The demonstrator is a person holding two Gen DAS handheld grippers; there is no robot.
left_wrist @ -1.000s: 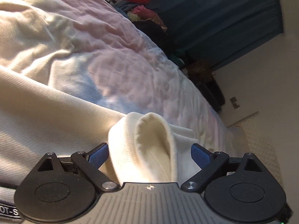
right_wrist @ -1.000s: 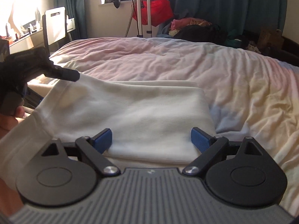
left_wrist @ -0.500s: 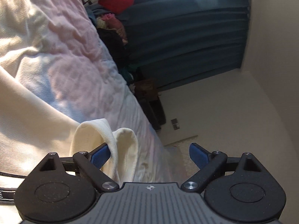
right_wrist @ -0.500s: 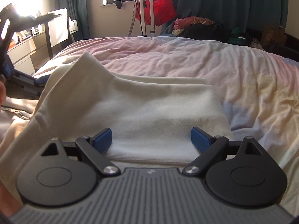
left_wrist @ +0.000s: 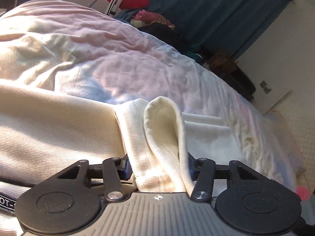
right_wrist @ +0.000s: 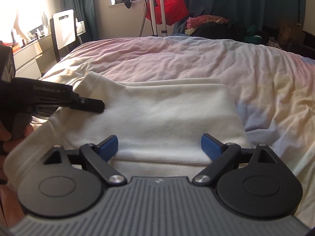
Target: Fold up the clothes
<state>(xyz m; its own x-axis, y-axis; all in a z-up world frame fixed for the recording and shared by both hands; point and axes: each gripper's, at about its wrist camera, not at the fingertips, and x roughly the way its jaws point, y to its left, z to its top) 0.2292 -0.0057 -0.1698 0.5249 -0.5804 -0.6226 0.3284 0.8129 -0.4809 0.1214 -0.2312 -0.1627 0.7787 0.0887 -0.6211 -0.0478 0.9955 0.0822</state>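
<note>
A cream ribbed garment point(right_wrist: 169, 118) lies partly folded on the pink bedspread point(right_wrist: 196, 63). In the left wrist view my left gripper point(left_wrist: 157, 164) is shut on the garment's ribbed cuff point(left_wrist: 163, 129), which bunches up between the jaws. The same gripper shows in the right wrist view point(right_wrist: 92, 104) at the garment's left side. My right gripper point(right_wrist: 159, 147) is open, its blue pads point(right_wrist: 110, 145) hovering over the near folded edge with nothing between them.
A white chair point(right_wrist: 65, 29) and a dresser stand at the left of the bed. A stand with a red bag point(right_wrist: 169, 9) and a pile of clothes point(right_wrist: 216, 25) lie beyond the far edge, before dark curtains.
My left gripper was open around the cuff and has now closed on it, swinging up and back down. The right gripper has stayed open over the folded edge.
</note>
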